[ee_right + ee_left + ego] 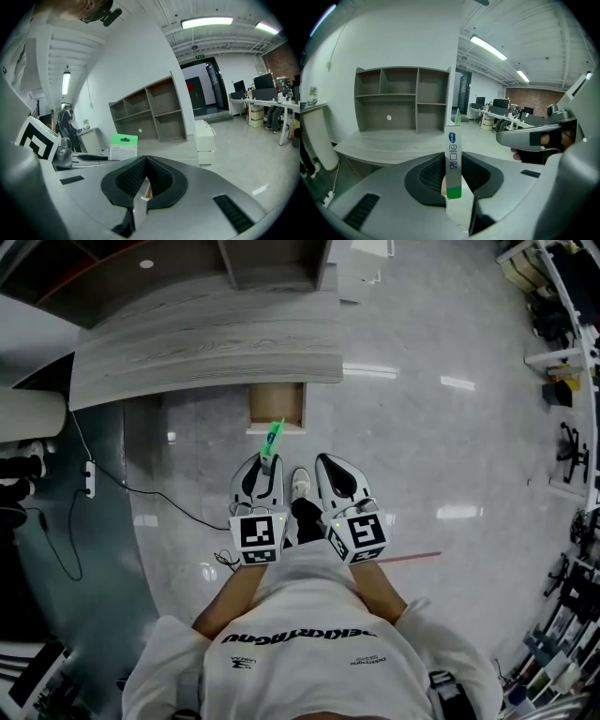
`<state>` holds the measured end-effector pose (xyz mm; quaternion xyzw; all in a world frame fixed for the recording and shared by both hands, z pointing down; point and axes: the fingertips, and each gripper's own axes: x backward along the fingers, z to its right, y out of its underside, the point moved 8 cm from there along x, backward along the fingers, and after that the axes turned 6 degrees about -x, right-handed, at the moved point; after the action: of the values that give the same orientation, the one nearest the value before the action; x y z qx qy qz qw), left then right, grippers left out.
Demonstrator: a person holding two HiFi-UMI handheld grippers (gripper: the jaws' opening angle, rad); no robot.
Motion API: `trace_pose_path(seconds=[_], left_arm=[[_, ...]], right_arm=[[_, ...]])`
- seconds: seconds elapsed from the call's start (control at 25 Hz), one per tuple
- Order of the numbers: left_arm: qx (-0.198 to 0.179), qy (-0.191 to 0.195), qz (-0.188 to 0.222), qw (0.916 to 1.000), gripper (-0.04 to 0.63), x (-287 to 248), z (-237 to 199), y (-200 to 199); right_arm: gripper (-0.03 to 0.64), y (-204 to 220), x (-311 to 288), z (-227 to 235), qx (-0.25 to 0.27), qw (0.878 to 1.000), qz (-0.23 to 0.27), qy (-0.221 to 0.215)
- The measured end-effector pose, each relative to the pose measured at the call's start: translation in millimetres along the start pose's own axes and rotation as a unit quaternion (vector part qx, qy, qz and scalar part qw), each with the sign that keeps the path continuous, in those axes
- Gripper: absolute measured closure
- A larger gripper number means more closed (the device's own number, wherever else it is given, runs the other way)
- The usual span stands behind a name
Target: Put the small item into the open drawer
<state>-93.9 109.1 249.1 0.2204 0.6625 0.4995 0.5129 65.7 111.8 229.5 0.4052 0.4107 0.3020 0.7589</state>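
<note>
In the head view my left gripper (266, 465) is shut on a slim white and green box (273, 436), which sticks out ahead of the jaws toward the open wooden drawer (277, 406) under the desk edge. In the left gripper view the box (453, 157) stands upright, pinched between the black pads of that gripper (453, 180). My right gripper (328, 465) hangs just right of the left one, jaws together and empty. In the right gripper view its pads (143, 185) meet, and the box (123, 146) shows to the left.
A grey wood desk (206, 343) runs across the top, with a shelf unit (403, 99) on it. A cable and power strip (89, 479) lie on the floor at left. My shoe (300, 486) is between the grippers. White drawer cabinets (205, 140) stand to the right.
</note>
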Motion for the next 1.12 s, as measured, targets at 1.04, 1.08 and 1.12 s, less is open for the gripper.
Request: trace_pose_path(seconds=[1.04,1.08,1.12], left_arm=[[0.026,-0.029,-0.082,0.9959,0.495,-113,-11,92],[0.026,-0.029,-0.084,0.9956,0.495,-117,-11,96],[0.027,-0.029,-0.087,0.9954,0.495,-121,-12,101]], right_arm=[[0.588,77,-79,81,-0.027,0.997,-0.065,0.007],[0.588,80,-81,81,-0.028,0.997,-0.068,0.006],[0.588,85,-83,82,-0.03,0.997,-0.071,0.005]])
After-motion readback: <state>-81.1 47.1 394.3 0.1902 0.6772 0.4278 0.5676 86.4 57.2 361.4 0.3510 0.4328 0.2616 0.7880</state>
